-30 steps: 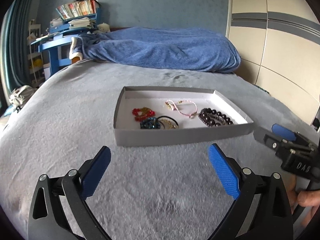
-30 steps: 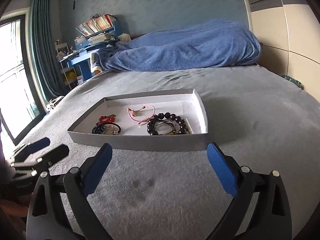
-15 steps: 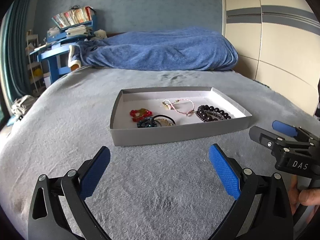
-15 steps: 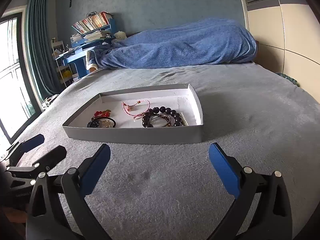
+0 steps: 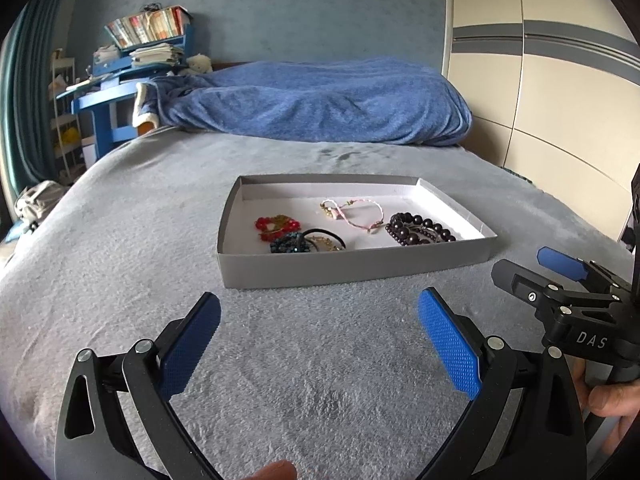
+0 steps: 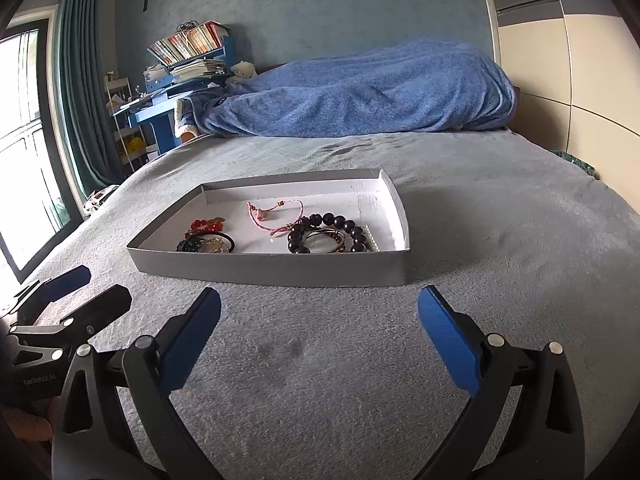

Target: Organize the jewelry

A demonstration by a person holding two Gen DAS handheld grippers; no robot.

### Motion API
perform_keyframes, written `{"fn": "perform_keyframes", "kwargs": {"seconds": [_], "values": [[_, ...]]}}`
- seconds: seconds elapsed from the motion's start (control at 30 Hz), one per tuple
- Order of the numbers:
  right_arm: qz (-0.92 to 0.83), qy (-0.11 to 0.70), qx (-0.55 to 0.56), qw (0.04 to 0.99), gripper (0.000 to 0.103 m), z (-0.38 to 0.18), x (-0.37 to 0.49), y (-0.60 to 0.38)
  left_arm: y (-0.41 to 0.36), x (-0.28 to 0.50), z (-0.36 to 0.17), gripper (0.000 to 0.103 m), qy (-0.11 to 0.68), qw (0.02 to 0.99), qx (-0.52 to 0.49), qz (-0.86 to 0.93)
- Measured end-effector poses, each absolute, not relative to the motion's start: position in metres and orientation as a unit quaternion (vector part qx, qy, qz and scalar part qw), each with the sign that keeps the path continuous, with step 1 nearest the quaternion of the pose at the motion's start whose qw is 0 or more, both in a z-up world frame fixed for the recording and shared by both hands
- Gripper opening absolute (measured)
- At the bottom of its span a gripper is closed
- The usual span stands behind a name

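- A shallow grey tray (image 5: 352, 266) was set on the grey bed cover (image 5: 132, 240), and the jewelry was held inside it.
- A dark beaded bracelet (image 5: 418, 229) was seen at the tray's right end, a pink cord bracelet (image 5: 356, 212) near its middle, and a red beaded piece (image 5: 276, 225) toward its left.
- A dark blue beaded piece (image 5: 289, 242) and a black hair tie (image 5: 326, 236) were found against the tray's near wall.
- The left gripper (image 5: 319, 322) was held short of the tray, its fingers spread wide and empty.
- The right gripper (image 6: 319, 320) was likewise held before the tray, fingers parted, nothing gripped.
- A blue blanket (image 6: 360, 96) was heaped beyond the tray.
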State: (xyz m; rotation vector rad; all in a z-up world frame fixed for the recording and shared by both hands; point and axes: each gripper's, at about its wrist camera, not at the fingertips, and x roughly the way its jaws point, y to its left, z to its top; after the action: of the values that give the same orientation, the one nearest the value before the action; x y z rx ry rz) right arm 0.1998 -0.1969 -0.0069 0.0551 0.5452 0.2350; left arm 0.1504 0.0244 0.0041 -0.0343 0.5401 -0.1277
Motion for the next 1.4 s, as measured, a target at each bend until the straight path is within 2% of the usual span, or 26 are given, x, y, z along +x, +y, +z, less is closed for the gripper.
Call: {"fn": "perform_keyframes", "kwargs": {"seconds": [1.4], "values": [[0.116, 0.27, 0.027, 0.955, 0.098, -0.0066, 0.1995, -0.1958, 0.0202, 0.1517, 0.0037, 0.098, 0.266, 0.962, -0.009, -0.061]]}}
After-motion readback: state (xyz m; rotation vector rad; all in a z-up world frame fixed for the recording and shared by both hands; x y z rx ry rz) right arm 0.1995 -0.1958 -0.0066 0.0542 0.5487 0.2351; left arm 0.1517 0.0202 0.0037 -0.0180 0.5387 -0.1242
